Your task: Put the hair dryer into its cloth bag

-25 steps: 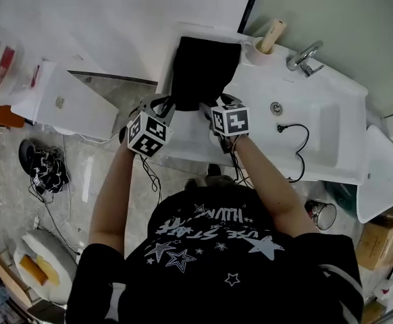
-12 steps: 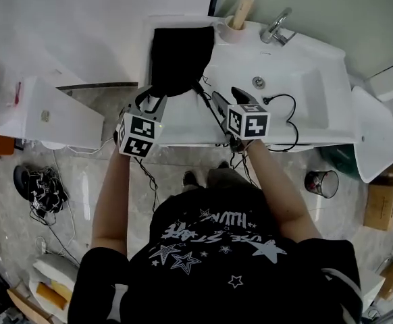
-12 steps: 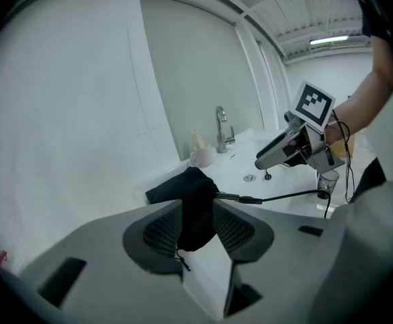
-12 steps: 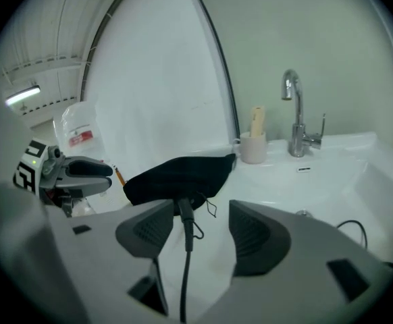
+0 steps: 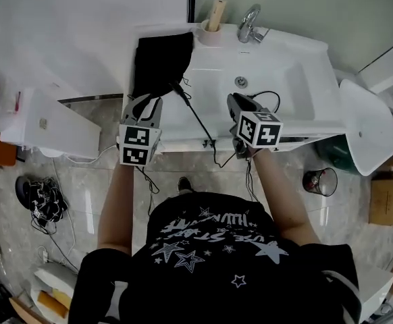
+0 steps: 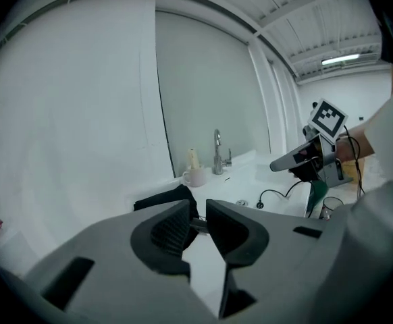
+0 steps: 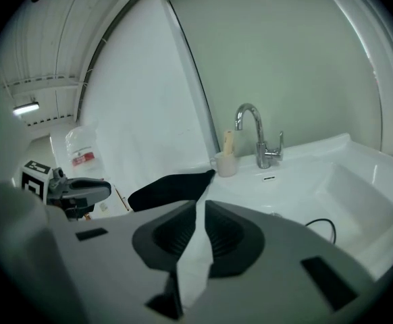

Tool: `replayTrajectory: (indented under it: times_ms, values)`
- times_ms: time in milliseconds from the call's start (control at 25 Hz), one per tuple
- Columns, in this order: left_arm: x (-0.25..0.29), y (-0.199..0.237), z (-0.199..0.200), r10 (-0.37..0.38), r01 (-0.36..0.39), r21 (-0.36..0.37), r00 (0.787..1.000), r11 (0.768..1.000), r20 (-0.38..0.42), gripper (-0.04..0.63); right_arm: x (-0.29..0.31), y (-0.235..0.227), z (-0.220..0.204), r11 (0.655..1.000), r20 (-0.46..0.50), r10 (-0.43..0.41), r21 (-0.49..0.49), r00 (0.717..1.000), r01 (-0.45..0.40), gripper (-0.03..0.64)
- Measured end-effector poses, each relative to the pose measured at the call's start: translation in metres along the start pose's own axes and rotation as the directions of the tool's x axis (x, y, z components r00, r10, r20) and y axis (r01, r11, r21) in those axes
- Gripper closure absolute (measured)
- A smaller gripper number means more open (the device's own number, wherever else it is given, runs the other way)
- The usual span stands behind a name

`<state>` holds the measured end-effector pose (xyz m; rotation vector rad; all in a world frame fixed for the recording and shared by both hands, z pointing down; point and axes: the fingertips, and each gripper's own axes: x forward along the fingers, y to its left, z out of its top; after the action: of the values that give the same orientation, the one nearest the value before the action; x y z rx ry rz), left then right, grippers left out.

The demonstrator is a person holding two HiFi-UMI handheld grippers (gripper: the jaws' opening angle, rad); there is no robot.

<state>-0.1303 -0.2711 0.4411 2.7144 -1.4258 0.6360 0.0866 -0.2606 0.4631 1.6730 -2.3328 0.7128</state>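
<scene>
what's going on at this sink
A person stands at a white sink counter with a gripper in each hand. The black cloth bag lies at the counter's back left corner. A black cord trails from it to the front edge, and the hair dryer itself is not in sight. The left gripper and right gripper hover over the counter's front. Their jaws have just been closing, with nothing between them.

Matt cloth bag (image 5: 159,63); glossy white sink (image 5: 304,59)

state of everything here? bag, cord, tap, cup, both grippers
cloth bag, lying flat beside the basin
cord, trailing out of the cloth bag across the basin
tap, off
cup, upright
left gripper, jaws just closing, slightly apart, empty
right gripper, jaws just closing, nearly together, empty
</scene>
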Motion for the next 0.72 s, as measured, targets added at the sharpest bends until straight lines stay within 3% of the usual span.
replayTrajectory:
  times_ms: [160,440,720]
  values:
    - [-0.006,-0.037,0.015,0.027,-0.026,-0.028,0.999,0.999,0.018,0.583,-0.037,-0.022,-0.006,1.0,-0.02,0.004,0.005,1.0,-0.004,0.608]
    - [-0.02,-0.12,0.031,-0.003,0.006,-0.073,0.999,0.997,0.04,0.584,-0.106,-0.058,-0.008,1.0,0.075,0.015,-0.019,0.997,-0.014,0.611]
    - [-0.041,-0.185,0.025,0.006,-0.003,-0.099,1.0,0.995,0.03,0.584,-0.157,-0.079,-0.027,0.996,0.073,0.04,-0.08,0.997,-0.034,0.611]
